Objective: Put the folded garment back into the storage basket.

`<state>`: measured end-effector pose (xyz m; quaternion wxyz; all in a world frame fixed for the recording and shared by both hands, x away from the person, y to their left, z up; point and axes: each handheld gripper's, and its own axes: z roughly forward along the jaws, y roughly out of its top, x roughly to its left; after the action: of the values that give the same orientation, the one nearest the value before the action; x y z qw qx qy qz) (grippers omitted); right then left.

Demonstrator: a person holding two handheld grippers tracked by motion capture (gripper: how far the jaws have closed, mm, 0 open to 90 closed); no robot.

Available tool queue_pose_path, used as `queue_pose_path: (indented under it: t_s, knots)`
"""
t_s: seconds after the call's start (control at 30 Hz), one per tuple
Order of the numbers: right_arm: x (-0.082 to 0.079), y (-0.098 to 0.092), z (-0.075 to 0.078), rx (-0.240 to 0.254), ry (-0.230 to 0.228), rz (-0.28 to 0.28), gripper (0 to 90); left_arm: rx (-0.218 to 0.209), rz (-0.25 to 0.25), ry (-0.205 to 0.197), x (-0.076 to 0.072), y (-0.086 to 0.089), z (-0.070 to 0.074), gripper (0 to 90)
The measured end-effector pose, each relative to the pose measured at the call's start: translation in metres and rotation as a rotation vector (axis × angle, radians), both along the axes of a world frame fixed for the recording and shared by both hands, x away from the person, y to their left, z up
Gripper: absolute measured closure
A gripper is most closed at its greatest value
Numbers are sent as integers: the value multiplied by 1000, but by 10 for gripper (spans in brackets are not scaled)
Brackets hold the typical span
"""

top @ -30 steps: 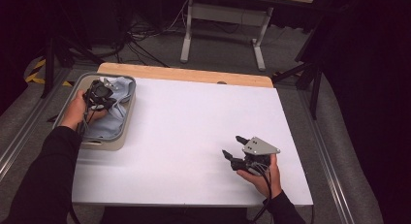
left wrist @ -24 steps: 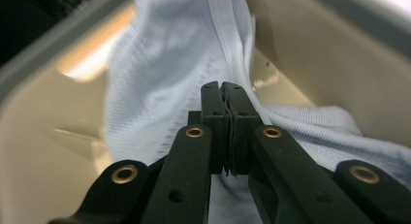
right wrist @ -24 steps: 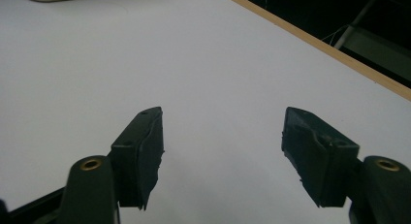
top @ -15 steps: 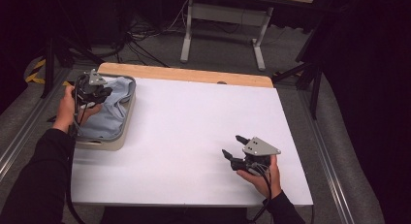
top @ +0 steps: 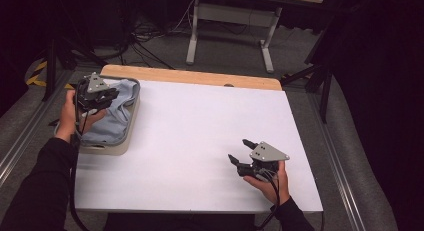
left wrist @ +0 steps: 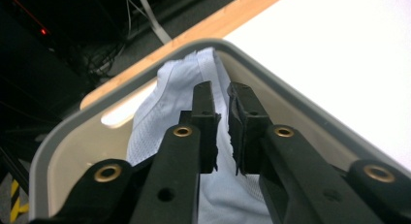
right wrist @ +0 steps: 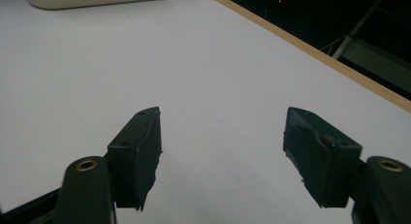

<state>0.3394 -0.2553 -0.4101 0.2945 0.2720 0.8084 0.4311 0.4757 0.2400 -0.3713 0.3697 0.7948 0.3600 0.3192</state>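
Left tool (left wrist: 220, 129) barely parted, empty, over pale blue cloth (left wrist: 174, 107) in tray (left wrist: 271, 73); right tool (right wrist: 220, 156) wide, empty.

My left gripper (top: 107, 95) has lifted off the middle of the pale blue mesh cloth (top: 112, 122) in the grey-rimmed beige plastic tray (top: 124, 147) and drawn back toward the tray's outer edge, above it. Its jaws have just been opening, a narrow gap now, nothing pinched between them. Cloth's folds lie flatter, spread across the tray.
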Motion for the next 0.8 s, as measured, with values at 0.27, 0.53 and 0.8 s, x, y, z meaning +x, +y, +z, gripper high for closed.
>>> queue_pose_path:
  t_s: [0.27,0.53,0.8]
  knots:
    - [0,1,0,-2,-10,1,295,-10,-21,-33,-7,-3,2,773]
    - [0,3,-1,-11,-15,4,286,-2,-7,-19,-1,-1,0,771]
    - [1,5,-4,-26,-4,8,286,71,5,104,25,-1,-11,894]
